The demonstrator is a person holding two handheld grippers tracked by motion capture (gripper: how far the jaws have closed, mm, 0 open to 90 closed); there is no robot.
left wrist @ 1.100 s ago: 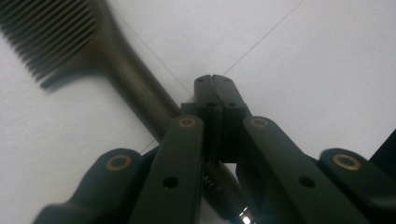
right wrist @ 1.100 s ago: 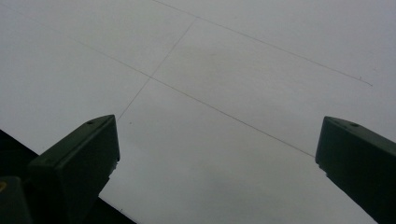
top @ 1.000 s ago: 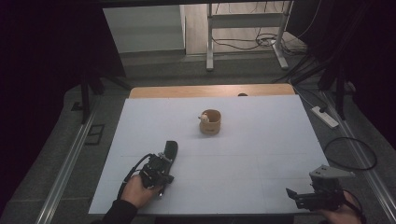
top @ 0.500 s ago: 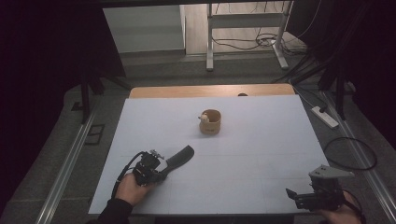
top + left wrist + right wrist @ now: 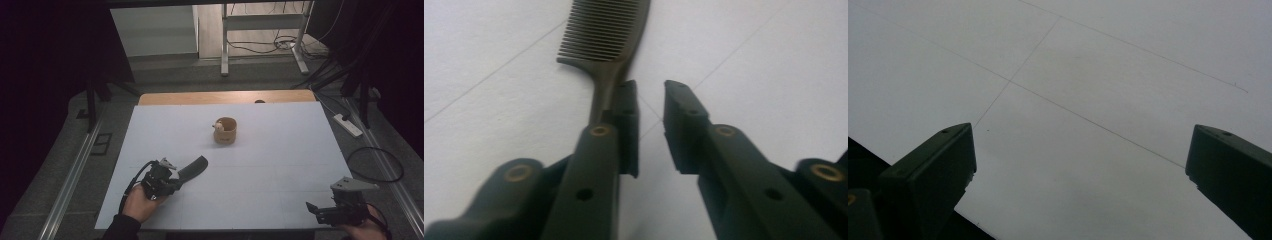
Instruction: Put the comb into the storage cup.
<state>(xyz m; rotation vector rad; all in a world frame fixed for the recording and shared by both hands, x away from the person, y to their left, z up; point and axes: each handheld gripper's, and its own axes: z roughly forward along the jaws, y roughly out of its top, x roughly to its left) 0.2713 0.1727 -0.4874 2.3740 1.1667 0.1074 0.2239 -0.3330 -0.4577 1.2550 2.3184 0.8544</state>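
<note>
Two black grippers sit low over the matte white table (image 5: 280, 150), whose surface is scored by faint thin lines. At the near left edge, the left gripper (image 5: 651, 107) lies almost flat, held from behind by the left hand (image 5: 137, 202), with its cable looping beside the wrist. Its blocky, hard plastic jaws have just been opening and now stand a narrow gap apart with only bare table between them. The dark comb (image 5: 606, 37) lies flat on the table, slim handle running under the tip of the jaw on that view's left, its fine straight teeth forming a ridged band farther off; whether the jaw touches the handle I cannot tell. Farther back, near the table's middle, stands a short round tan cup (image 5: 225, 131) with a small pale object at its rim. At the near right corner, the right gripper (image 5: 330, 212), topped by a grey three-cornered plate, points leftward, its jaws spread wide over bare table.
</note>
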